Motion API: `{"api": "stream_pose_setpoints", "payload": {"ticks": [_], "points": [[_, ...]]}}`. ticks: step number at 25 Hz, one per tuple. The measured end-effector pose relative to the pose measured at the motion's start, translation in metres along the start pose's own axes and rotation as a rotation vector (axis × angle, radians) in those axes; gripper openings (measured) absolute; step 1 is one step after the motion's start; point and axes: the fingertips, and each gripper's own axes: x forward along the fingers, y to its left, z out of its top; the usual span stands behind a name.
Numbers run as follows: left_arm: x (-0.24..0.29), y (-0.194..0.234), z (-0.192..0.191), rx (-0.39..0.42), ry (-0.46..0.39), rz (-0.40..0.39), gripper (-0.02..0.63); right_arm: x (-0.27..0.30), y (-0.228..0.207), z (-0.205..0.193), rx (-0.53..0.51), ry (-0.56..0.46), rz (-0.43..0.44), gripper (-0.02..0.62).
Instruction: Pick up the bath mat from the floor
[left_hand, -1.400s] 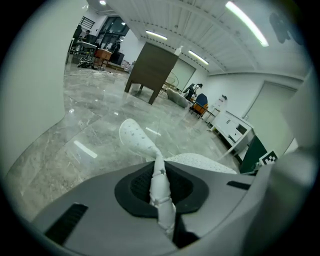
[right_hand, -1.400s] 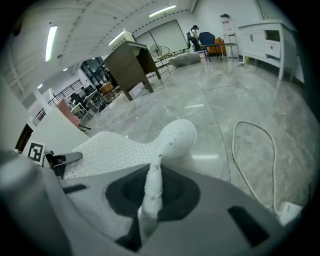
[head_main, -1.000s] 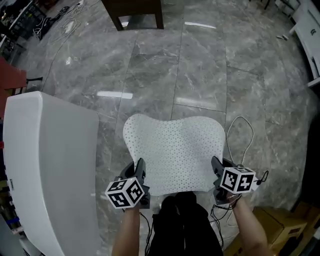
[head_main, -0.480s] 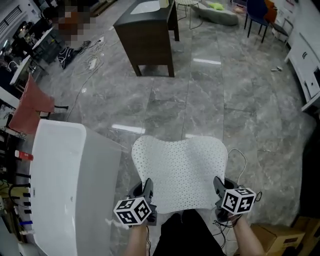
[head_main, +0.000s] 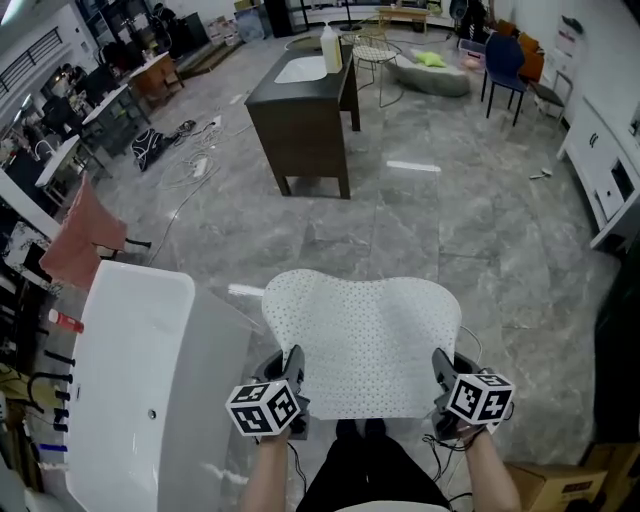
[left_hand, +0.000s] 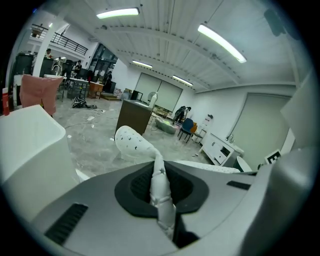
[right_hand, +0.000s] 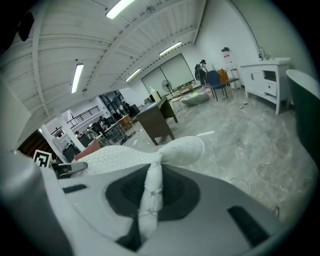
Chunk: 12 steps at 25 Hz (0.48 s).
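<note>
The bath mat (head_main: 362, 338) is white, dotted with small holes, and hangs spread out in the air between my two grippers, off the grey marble floor. My left gripper (head_main: 292, 372) is shut on its near left corner, and my right gripper (head_main: 440, 374) is shut on its near right corner. In the left gripper view the mat's edge (left_hand: 135, 142) is pinched into a thin fold between the left gripper's (left_hand: 161, 197) jaws. The right gripper view shows the same fold of mat (right_hand: 177, 149) clamped in the right gripper (right_hand: 150, 197).
A white bathtub (head_main: 130, 380) stands close at my left. A dark wooden cabinet (head_main: 305, 110) with a bottle on top is ahead. A white cable (head_main: 472, 342) lies on the floor at right, a cardboard box (head_main: 560, 485) sits at lower right, and white cupboards (head_main: 610, 170) line the right wall.
Both grippers have risen together with the mat held between them. The mat has come up off the floor, and more of the room now shows ahead.
</note>
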Motion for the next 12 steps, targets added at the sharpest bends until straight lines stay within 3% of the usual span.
{"api": "stream_pose_setpoints", "payload": {"ticks": [12], "points": [[-0.03,-0.021,0.057,0.052,-0.087,-0.048,0.02,-0.033,0.052,0.054,-0.081,-0.115,0.034,0.023]]}}
